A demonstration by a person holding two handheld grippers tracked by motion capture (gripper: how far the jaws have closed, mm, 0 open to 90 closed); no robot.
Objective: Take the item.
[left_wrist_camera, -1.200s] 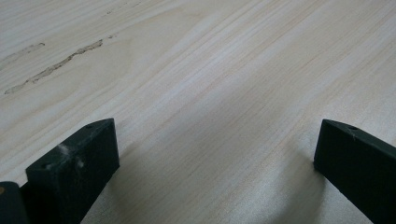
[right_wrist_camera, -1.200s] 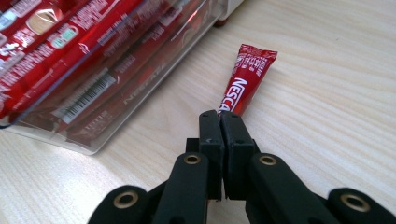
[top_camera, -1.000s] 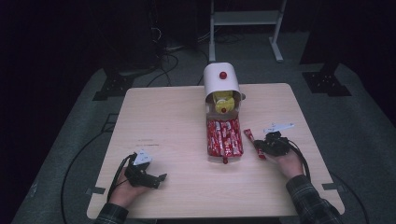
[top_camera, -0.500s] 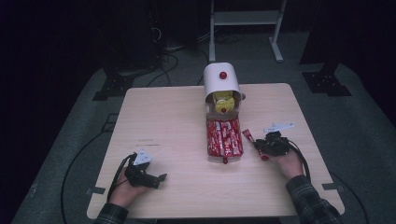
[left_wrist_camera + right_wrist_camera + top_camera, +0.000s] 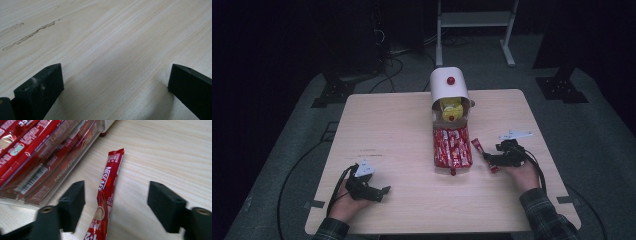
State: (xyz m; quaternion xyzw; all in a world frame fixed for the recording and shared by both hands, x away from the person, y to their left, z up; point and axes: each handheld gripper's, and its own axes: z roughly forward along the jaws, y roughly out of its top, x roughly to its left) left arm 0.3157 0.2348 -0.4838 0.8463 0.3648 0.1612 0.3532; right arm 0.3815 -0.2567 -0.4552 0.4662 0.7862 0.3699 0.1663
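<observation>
High view first: a person sits at the near side of the wooden table (image 5: 387, 130) with a gripper in each hand. The right gripper (image 5: 490, 161) rests on the table at the right, just beside a clear tray (image 5: 437, 167) packed with red coffee sticks (image 5: 452, 146). Behind that tray stands a white dispenser (image 5: 449, 88) with a red knob, yellow packets showing in its mouth.

One loose red stick sachet (image 5: 484, 155) lies flat on the wood between the tray and the right hand. From the right gripper view, the sachet (image 5: 106, 195) runs lengthwise up the gap between the two black jaws, which have just been opening and now stand apart with bare wood showing on either side of it; neither pad touches the sachet. The tray (image 5: 32, 195) sits just to the left of it there, close but not touching.

At the near left corner, well apart from all that, the left gripper (image 5: 382, 192) lies low on the table. From the left gripper view, its jaws are spread wide over bare wood (image 5: 112, 50), nothing between them.
</observation>
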